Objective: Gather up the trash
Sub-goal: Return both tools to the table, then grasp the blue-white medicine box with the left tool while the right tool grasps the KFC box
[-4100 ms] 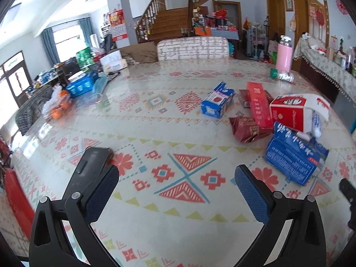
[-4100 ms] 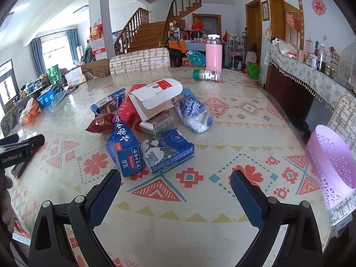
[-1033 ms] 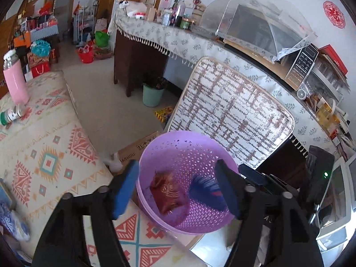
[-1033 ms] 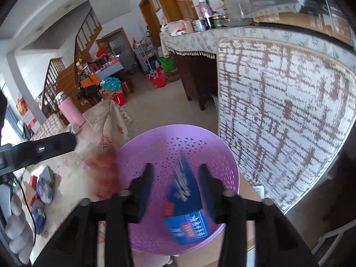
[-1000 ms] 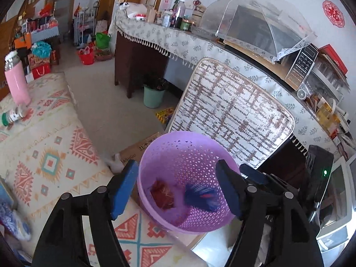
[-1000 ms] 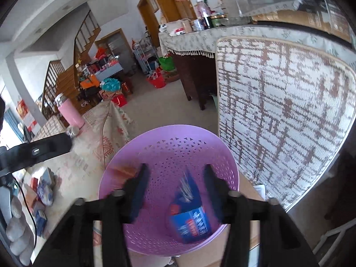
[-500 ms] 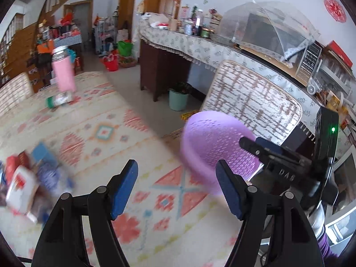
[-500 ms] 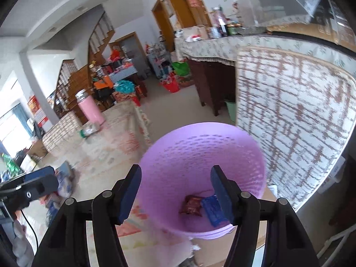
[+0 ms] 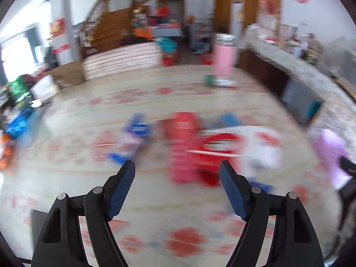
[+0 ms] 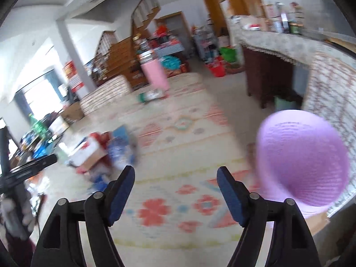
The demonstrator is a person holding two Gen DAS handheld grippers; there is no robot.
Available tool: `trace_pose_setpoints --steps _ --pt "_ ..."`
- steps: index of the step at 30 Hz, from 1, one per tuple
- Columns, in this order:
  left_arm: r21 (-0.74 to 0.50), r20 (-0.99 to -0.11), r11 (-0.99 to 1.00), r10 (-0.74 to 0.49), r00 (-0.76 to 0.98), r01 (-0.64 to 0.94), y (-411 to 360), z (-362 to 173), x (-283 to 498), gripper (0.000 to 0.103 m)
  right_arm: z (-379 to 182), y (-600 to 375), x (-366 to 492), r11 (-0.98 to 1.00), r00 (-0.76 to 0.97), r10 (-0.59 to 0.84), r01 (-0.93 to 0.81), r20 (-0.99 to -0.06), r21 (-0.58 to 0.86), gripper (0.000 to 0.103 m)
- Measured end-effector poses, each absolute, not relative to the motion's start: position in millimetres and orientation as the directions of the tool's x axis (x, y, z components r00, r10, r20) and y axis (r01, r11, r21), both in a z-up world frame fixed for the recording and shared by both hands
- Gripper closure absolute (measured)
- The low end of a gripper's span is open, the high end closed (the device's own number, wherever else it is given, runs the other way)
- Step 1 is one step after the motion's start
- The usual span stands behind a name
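Both grippers, left (image 9: 176, 173) and right (image 10: 175, 178), empty with jaws spread wide; trash (image 9: 200, 146) heaped on the surface just ahead of the left jaws, left of the right; badly blurred, so risks snagging two boxes or knocking the basket (image 10: 302, 162) off.

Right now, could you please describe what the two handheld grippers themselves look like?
The left gripper and right gripper look alike: each has two angular black plastic arms with triangular cut-outs and silver pivot pins, ending in flat dark-blue fingers. No markings or sleeves are legible on them.
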State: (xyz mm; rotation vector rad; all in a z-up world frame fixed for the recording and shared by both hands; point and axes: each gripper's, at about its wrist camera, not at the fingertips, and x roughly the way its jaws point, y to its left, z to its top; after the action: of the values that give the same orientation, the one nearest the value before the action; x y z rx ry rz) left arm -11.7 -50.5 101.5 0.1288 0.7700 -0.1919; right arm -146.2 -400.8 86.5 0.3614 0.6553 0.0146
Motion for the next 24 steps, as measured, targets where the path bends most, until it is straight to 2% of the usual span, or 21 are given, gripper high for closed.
trace_pose_setpoints --steps 3,10,16,24 --pt "0.06 -0.717 0.981 -0.086 0.692 0.184 -21.0 92.5 12.1 0.025 90.0 -370.0 -123.0 0.936 0.781 0.203 0.022 -0.59 0.351 0.014" --pt "0.035 -0.754 0.976 -0.116 0.646 0.217 3.3 67.5 75.2 0.025 114.0 -301.7 -49.9 0.945 0.718 0.302 -0.142 -0.627 0.294 0.009" --pt "0.064 -0.781 0.958 -0.127 0.612 0.281 -5.4 45.3 108.1 0.025 117.9 -242.6 17.0 0.947 0.599 0.293 -0.291 -0.745 0.139 0.008" --pt "0.057 -0.819 0.955 -0.122 0.56 0.29 -4.5 21.6 124.1 0.024 79.8 -188.7 62.3 0.906 0.453 0.206 -0.423 -0.868 -0.006 0.008"
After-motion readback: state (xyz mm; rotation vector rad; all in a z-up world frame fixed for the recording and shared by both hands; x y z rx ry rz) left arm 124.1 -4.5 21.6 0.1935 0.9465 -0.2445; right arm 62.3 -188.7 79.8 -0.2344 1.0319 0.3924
